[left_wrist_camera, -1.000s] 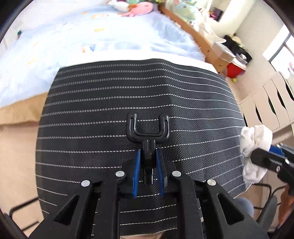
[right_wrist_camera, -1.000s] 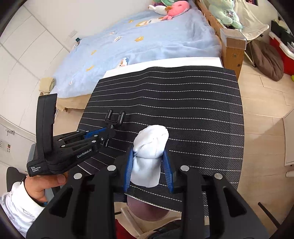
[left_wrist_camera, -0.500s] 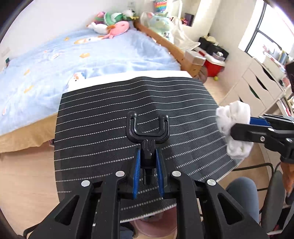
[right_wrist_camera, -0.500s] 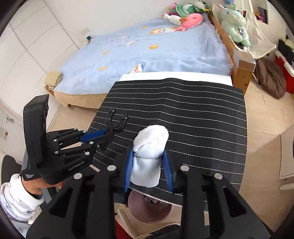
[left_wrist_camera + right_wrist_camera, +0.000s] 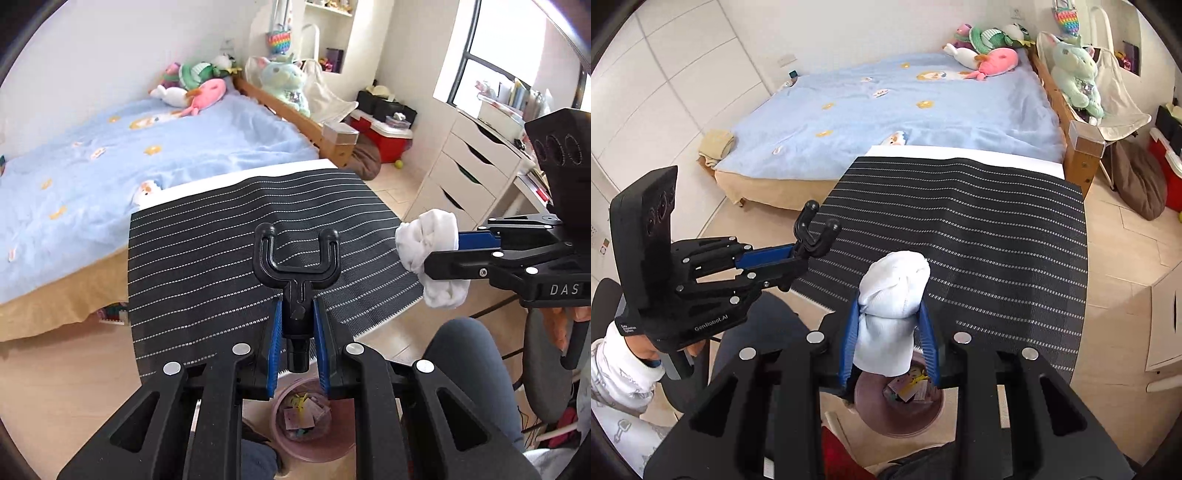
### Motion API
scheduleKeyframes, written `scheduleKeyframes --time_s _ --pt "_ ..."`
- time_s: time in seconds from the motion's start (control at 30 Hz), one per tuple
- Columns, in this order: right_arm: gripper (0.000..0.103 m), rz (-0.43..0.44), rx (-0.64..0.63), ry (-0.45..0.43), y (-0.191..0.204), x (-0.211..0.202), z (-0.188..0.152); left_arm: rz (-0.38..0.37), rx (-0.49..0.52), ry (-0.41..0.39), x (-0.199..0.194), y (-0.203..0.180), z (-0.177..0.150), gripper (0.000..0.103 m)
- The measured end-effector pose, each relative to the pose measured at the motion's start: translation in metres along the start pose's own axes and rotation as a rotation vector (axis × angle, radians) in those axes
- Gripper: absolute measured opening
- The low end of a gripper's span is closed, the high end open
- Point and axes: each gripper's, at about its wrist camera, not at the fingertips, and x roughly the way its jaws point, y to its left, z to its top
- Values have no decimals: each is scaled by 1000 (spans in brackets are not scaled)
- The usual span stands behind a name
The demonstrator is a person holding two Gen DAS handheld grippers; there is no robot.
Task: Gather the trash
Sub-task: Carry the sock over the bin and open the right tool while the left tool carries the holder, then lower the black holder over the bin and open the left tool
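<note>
My left gripper (image 5: 297,332) is shut on a black U-shaped plastic holder (image 5: 296,258); it also shows in the right wrist view (image 5: 814,230). My right gripper (image 5: 888,332) is shut on a crumpled white tissue wad (image 5: 892,295), which also shows in the left wrist view (image 5: 432,254). Both are held above the near edge of a black striped mat (image 5: 979,221). A pink trash bin (image 5: 897,410) with colourful scraps inside stands on the floor right below both grippers; it also shows in the left wrist view (image 5: 310,428).
The mat lies on a white table (image 5: 960,152) next to a bed with a blue cover (image 5: 905,110). White drawers (image 5: 461,173) stand at the right. The person's knee (image 5: 469,354) and a chair (image 5: 546,369) are close by.
Both grippers have pulled back and risen from the mat to its near edge. The pink bin has come into view beneath them. Both grips are unchanged.
</note>
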Motion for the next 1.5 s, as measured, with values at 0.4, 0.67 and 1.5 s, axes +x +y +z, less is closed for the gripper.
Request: scheduleKeyframes --time_s 0.4,0.67,1.5 --pt "30 10 -61 66 30 -2 -58 -49 47 -7 -22 -20 -35 16" --pt "33 45 -50 115 33 11 -85 -77 44 11 -26 -24 -56 16" --pt "95 -76 36 58 13 -6 -83 -98 79 40 -24 -34 -61 16"
